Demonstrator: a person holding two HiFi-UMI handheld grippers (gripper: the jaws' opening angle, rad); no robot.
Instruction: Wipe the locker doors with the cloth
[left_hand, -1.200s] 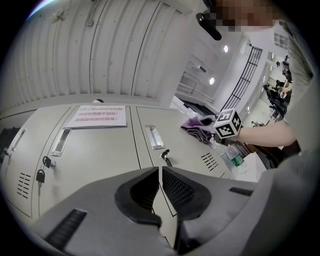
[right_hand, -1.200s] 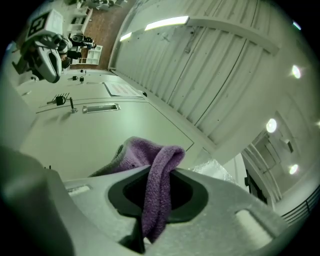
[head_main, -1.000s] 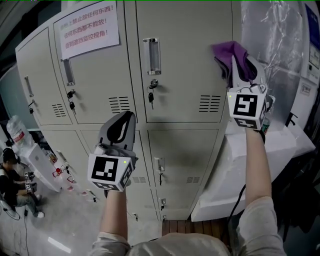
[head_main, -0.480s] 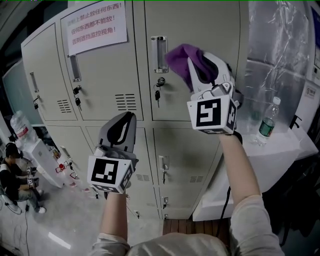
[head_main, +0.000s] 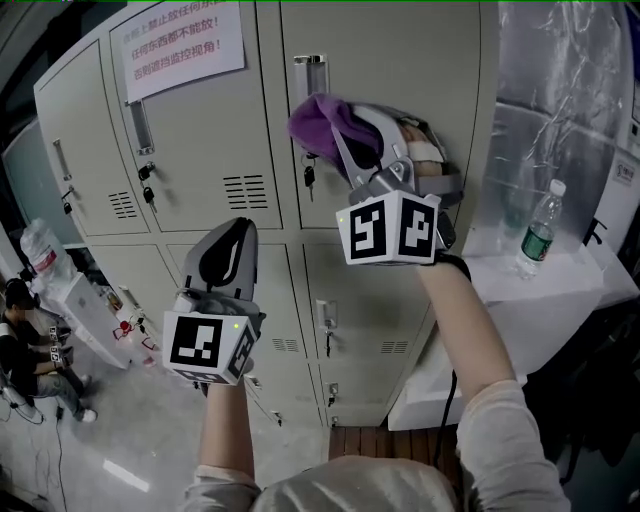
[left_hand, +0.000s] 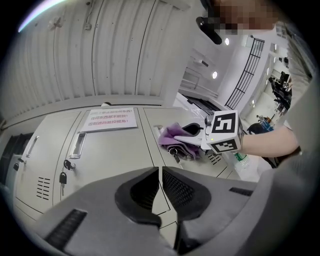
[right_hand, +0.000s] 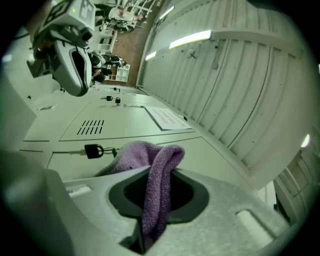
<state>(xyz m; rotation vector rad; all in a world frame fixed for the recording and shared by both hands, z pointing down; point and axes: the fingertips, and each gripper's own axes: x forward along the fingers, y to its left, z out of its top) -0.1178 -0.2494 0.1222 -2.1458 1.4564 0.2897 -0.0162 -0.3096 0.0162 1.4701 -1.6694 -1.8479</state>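
Observation:
A purple cloth (head_main: 322, 122) is clamped in my right gripper (head_main: 350, 130) and pressed against the upper middle locker door (head_main: 390, 60), beside its handle (head_main: 309, 66) and hanging key (head_main: 308, 178). The right gripper view shows the cloth (right_hand: 152, 175) folded between the jaws, with the key (right_hand: 93, 150) just past it. My left gripper (head_main: 222, 243) is held lower, shut and empty, in front of the lower doors (head_main: 370, 300). In the left gripper view its jaws meet, and the cloth (left_hand: 176, 137) and right gripper (left_hand: 197, 137) show beyond them.
A paper notice (head_main: 180, 42) is stuck on the upper left door. A water bottle (head_main: 538, 230) stands on a white foam block (head_main: 520, 300) right of the lockers. Plastic sheeting (head_main: 560, 100) hangs behind it. A seated person (head_main: 25, 350) is at far left.
My right gripper has swept the cloth leftward across the upper door, from its right edge to the handle and key. The left gripper has barely moved.

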